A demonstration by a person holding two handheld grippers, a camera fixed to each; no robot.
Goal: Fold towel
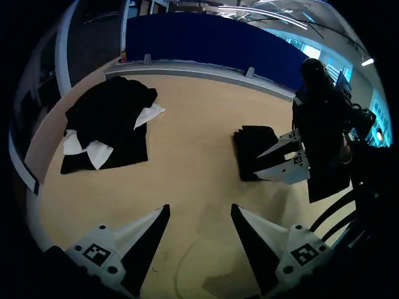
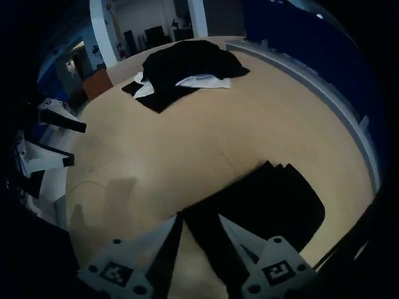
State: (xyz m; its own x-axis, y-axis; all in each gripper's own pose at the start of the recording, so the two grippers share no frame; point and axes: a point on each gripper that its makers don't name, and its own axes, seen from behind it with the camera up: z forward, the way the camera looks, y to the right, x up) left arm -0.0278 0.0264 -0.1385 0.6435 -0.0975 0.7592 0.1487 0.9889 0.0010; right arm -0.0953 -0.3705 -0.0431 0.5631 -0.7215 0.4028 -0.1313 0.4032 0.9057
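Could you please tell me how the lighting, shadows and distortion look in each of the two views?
Left gripper view: dim overall, with glare from the windows at upper right; the fisheye bows the table edge; faint shadows lie ahead of the left gripper. Right gripper view: dim with a bluish cast; the folded black towel shows almost no detail; soft shadows on the table at lower left.

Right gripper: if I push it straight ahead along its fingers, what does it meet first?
The folded black towel: its near corner lies between the fingers of the right gripper. Whether they touch it is unclear.
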